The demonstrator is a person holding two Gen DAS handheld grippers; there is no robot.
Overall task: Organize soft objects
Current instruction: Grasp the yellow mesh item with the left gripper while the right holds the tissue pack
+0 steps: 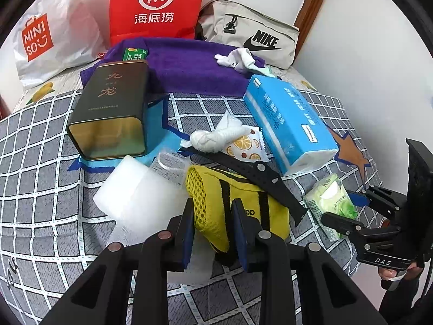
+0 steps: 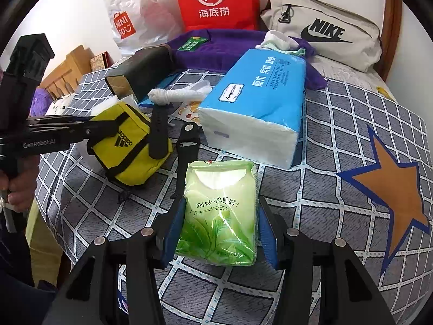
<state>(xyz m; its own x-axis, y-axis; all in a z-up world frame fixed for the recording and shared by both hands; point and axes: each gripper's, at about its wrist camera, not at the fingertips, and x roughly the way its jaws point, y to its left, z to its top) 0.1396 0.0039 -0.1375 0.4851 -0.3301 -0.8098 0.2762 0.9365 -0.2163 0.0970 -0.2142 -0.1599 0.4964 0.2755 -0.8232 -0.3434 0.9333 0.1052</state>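
My left gripper point(image 1: 213, 227) is shut on the end of a yellow Adidas pouch point(image 1: 238, 205), which lies on the checked bedsheet point(image 1: 40, 178); the pouch also shows in the right wrist view point(image 2: 127, 149). My right gripper point(image 2: 220, 230) has its blue pads against both sides of a green tissue pack point(image 2: 219, 214); that pack also shows in the left wrist view point(image 1: 331, 203). A black strap point(image 1: 259, 173) lies across the pouch. A blue tissue pack point(image 2: 257, 108), a knotted white cloth point(image 1: 216, 135) and white socks point(image 1: 238, 59) on a purple towel point(image 1: 189, 67) lie behind.
A dark tin point(image 1: 111, 113) lies on its side at the left, with white foam point(image 1: 135, 189) in front of it. A red bag point(image 1: 157, 5), a Miniso bag point(image 1: 48, 38) and a Nike bag point(image 1: 254, 32) stand against the wall. An orange-print sachet point(image 1: 243, 146) lies mid-bed.
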